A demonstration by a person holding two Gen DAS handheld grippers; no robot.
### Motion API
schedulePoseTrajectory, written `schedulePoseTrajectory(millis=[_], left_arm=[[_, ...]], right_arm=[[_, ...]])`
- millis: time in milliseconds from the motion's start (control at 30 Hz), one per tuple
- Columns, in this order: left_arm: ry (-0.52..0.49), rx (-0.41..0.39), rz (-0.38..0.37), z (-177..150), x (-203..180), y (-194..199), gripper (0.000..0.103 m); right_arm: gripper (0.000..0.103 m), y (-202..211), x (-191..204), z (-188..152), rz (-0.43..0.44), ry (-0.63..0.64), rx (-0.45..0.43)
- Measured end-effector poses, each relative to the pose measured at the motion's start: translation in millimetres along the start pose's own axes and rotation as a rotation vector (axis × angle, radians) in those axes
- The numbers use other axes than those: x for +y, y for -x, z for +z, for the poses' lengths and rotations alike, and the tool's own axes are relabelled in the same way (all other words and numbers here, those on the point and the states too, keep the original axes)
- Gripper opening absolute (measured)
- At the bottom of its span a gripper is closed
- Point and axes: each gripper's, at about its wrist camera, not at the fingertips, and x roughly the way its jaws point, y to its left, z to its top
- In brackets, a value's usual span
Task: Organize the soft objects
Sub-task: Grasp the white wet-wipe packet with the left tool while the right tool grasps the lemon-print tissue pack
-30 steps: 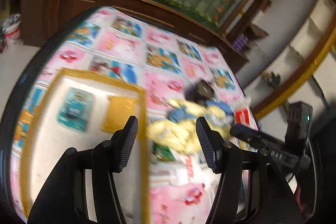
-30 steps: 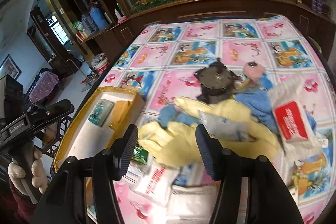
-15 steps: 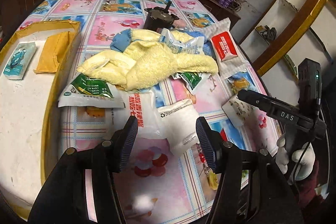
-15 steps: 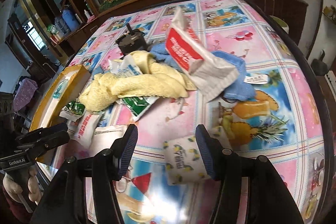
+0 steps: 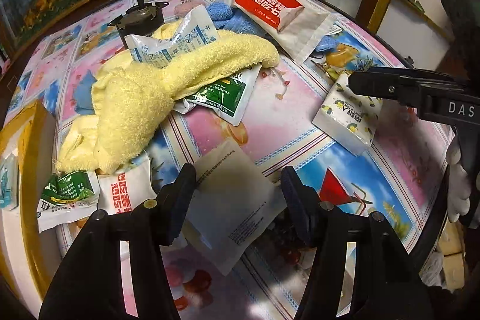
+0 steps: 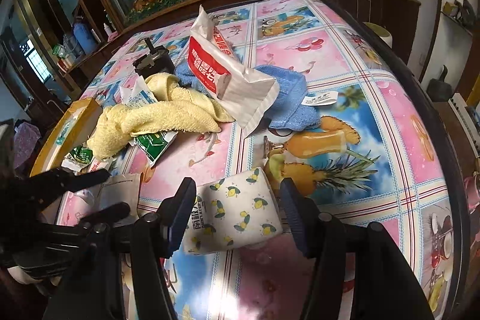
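My left gripper [image 5: 238, 185] stands open low over the table, and a plain white pack [image 5: 237, 200] lies flat between its fingers. My right gripper [image 6: 237, 194] is open too, with a lemon-print tissue pack [image 6: 237, 215] between its fingers, resting tilted on the cloth. Behind them sits a heap: a yellow towel [image 5: 168, 86], a blue towel [image 6: 288, 98], a red-and-white wipes pack [image 5: 270, 8] and green sachets [image 5: 225, 92]. A finger of the right gripper [image 5: 375, 83] hangs over the lemon pack [image 5: 348, 113] in the left wrist view.
A yellow-rimmed tray [image 6: 78, 116] holding small packs lies at the table's left edge. A black motor-like part [image 5: 141, 17] stands behind the heap. The round table's rim [image 6: 420, 98] curves close on the right, and a gloved hand [image 5: 456, 188] holds the right gripper.
Both grippers swung away from the tray and heap and came down near the table's front. The left now straddles the white pack, the right the lemon pack.
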Motion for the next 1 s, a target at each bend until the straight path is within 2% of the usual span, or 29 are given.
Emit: schedulePoseTrajectory(millis=[33,133,167,200,333,400,500,600,667,833,900,1000], left_arm=[[0.025,0.026,-0.053,0,2,1,0.06],[0.1,0.061,-0.296,-2,8,15,0.06],[0.095,0.041,-0.328,-4,8,23,0.06],[0.078,0.011,-0.328,-6,9,33,0.06],[0.05,-0.051,-0.243,-14,14,51,0.064],[0.07,-0.04,-0.218,-17,16,47,0.064],[0.089,-0.025,-0.242,-20,4,35,0.064],[0.046,0.001,-0.205,-22,-20,21,0.064],[0.004,0.012,-0.158,-21,-33,13,0.064],[-0.074,0.02,-0.01,-23,-53,-1,0.067],[-0.063,0.012,-0.008,-23,-53,-2,0.067],[-0.075,-0.012,-0.015,-25,-54,-1,0.056]], right_arm=[[0.059,2,-3,-1,-0.001,-0.01,0.0],[0.059,8,-11,-6,0.009,-0.033,0.01],[0.059,10,-11,-8,0.016,-0.038,0.017],[0.059,12,-12,-10,0.025,-0.045,0.023],[0.059,16,-15,-19,0.074,-0.094,0.05],[0.059,12,-19,-21,0.116,-0.151,0.079],[0.06,0,-24,-20,0.183,-0.252,0.122],[0.061,-11,-26,-14,0.207,-0.344,0.144],[0.063,-15,-25,-7,0.187,-0.37,0.142],[0.064,-26,-6,7,0.119,-0.29,0.169],[0.067,-31,6,11,0.095,-0.232,0.199],[0.072,-38,23,15,0.07,-0.138,0.249]])
